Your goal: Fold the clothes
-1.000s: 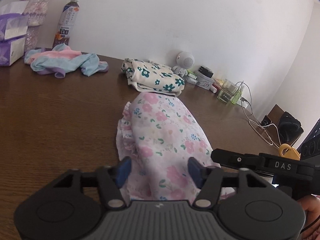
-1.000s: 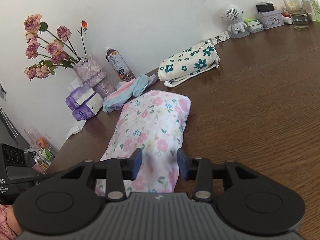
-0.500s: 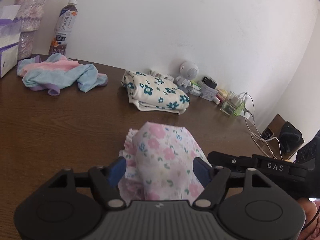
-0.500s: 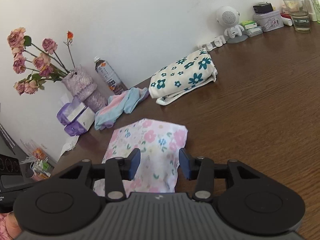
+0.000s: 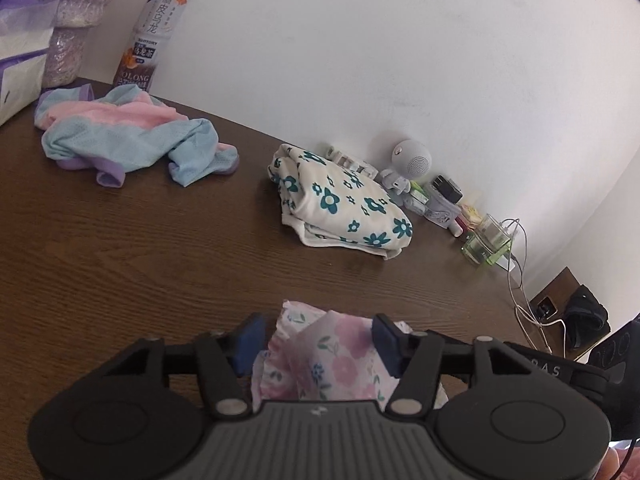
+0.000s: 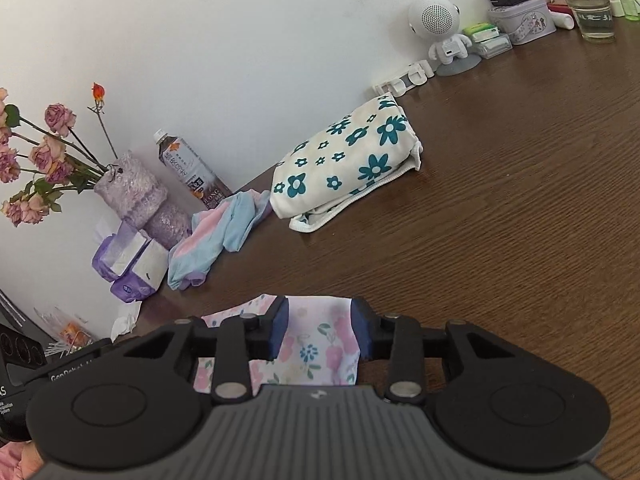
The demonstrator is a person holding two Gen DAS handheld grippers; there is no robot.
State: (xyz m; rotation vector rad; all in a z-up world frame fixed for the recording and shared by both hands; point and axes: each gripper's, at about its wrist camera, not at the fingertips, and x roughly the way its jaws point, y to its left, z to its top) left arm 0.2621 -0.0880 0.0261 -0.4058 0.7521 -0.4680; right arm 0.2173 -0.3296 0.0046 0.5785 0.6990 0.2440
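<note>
Both grippers sit low over the table (image 5: 120, 260) with the pink floral cloth (image 5: 332, 364) bunched between their jaws, left gripper (image 5: 318, 340) and right gripper (image 6: 320, 326) having just been closing and now clamped on it.

The pink floral garment (image 5: 320, 360) is no longer lying stretched out toward 12 o'clock across the wooden table (image 5: 160, 240); it is now showing only as a short bunched piece between the fingers. The left gripper (image 5: 316, 340) is closing its jaws in on this cloth, and the right gripper (image 6: 320, 328) is narrowing on it too. Both views are drawing back toward 6 o'clock, leaving bare wood before the folded teal-flowered garment (image 5: 340, 204).
</note>
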